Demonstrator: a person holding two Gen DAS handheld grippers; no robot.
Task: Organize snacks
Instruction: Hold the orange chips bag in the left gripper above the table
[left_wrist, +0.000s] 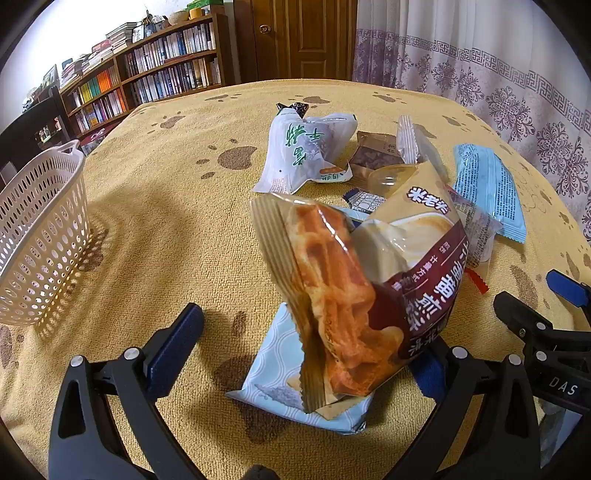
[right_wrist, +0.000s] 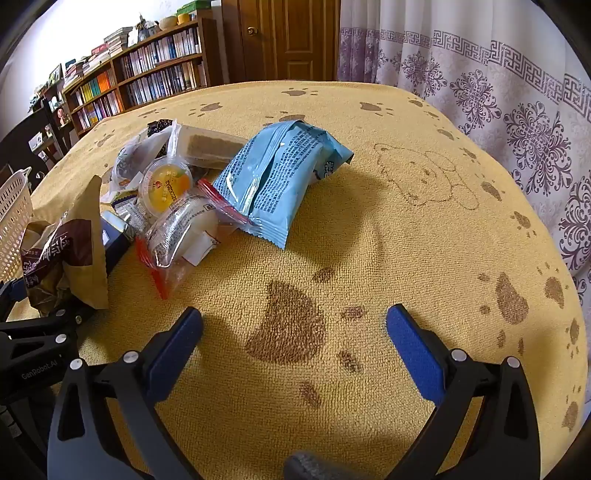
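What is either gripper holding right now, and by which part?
Nothing is clamped. The left gripper is open; the waffle packet stands tilted between its fingers, clear of the left one. The right gripper is open and empty.

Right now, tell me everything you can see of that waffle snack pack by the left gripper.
The waffle pack is a crinkly tan and brown plastic wrapper with a clear window showing golden waffle, white print and serrated end seals. It stands tilted, raised between the open left gripper's fingers, leaning toward the right one. Its lower end overlaps a pale blue packet on the yellow tablecloth. Whether a finger actually grips it cannot be told.
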